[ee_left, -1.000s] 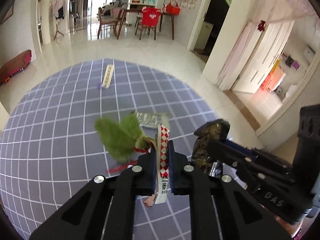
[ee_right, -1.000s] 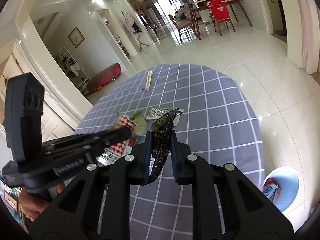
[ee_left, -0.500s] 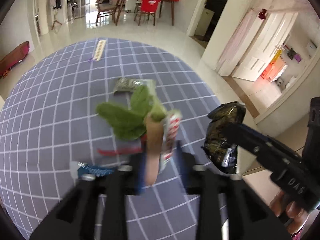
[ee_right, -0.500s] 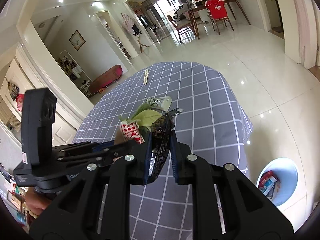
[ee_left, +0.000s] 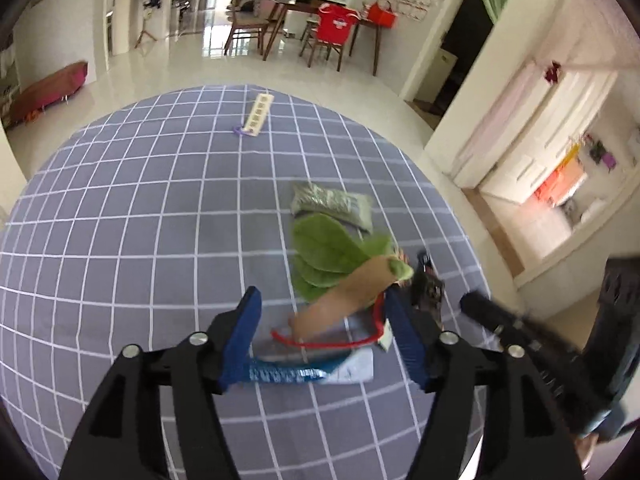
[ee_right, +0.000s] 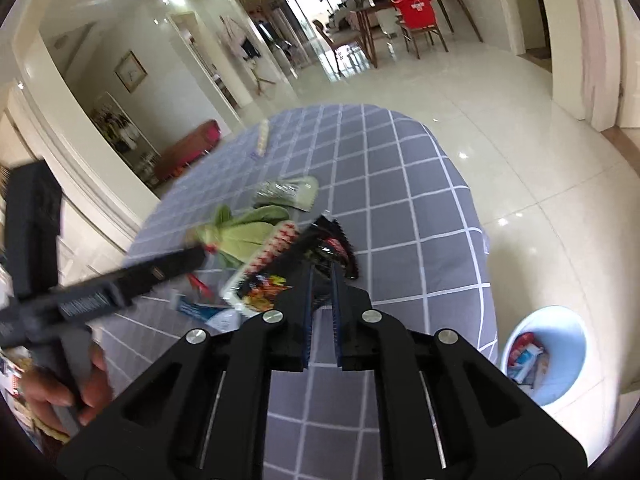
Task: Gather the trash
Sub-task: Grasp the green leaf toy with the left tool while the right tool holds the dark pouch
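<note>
Left gripper [ee_left: 324, 332] jaws opening, tan stalk with green leaves [ee_left: 340, 268] loose between them, long axis slanting, leaves pointing away toward crinkled silver-green foil packet [ee_left: 332, 204]; right gripper [ee_right: 320, 276] clamped on dark crumpled snack wrapper [ee_right: 332, 246], just beside the stalk, over grey checked tablecloth [ee_left: 140, 208]

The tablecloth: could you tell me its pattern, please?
Grey tablecloth with a white grid, clearest in the left wrist view.
</note>
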Demonstrator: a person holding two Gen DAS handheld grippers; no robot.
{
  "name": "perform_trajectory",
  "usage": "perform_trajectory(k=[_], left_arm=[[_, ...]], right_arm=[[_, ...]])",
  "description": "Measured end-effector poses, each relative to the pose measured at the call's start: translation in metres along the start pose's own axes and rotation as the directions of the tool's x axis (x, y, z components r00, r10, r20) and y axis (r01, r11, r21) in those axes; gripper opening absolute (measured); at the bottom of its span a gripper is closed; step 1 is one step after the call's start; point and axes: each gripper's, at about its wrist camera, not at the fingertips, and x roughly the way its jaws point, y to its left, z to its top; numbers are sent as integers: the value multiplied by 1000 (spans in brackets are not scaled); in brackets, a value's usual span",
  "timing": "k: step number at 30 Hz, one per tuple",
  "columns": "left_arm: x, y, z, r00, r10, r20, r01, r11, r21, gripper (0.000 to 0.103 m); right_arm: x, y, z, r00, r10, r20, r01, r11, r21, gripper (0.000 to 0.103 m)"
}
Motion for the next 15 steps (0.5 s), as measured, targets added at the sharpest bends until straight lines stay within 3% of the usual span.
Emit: perform_trajectory(k=[1, 2, 9, 10, 11, 13, 15], left_arm=[[2, 3, 3, 1000, -5, 1, 5, 1000, -18, 68], [4, 4, 6, 1000, -7, 1, 7, 1000, -26, 68], [23, 5, 25, 1000, -27, -2, 27, 998, -50, 67], [24, 4, 25, 1000, -24, 4, 24, 999, -43, 50], [26, 2, 25, 1000, -18, 1, 18, 999, -29, 22], [26, 4, 24, 1000, -25, -4, 25, 999, -29, 4], [21, 5, 21, 1000, -2, 16, 3, 1000, -8, 3]], right_arm=[[4, -1, 1, 1000, 0, -11, 0, 1000, 3, 32], [9, -1, 2, 1000, 4, -21, -4, 1000, 11, 56], [27, 10, 2, 998, -25, -56, 23, 999, -45, 58], [29, 14, 2, 998, -39, -53, 36, 997, -71, 59], [30, 16, 2, 997, -54, -52, 50, 995, -89, 59], [34, 21, 3, 995, -78, -57, 71, 990, -118, 60], [36, 23, 4, 995, -87, -57, 79, 989, -127, 61]])
